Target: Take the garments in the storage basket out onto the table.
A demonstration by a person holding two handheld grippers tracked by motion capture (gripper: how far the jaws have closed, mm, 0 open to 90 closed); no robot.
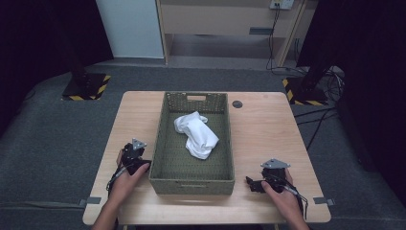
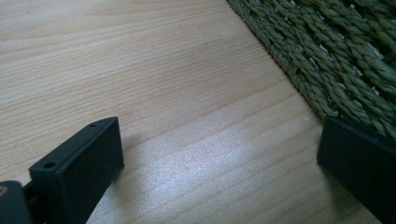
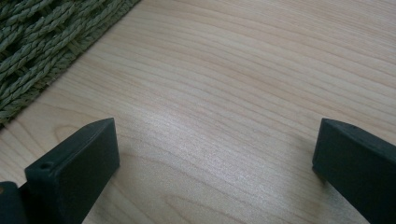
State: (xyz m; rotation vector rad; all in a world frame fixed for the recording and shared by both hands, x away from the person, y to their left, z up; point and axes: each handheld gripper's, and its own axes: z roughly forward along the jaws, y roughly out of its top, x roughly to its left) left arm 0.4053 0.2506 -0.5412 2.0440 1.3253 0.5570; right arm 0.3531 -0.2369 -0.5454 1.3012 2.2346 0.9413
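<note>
Both hands rest low on the wooden table [image 1: 268,129]; left gripper [image 2: 219,154] and right gripper [image 3: 215,158] stand wide open, holding nothing, beside the woven basket [image 1: 191,181] containing a white cloth [image 1: 197,134].

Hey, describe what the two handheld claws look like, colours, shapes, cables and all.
Both are black. The left claw and right claw each carry a grey three-cornered plate on top and trail a thin cable. Their fingers are flat, blocky black pads. The forearms are bare, no sleeves.
</note>
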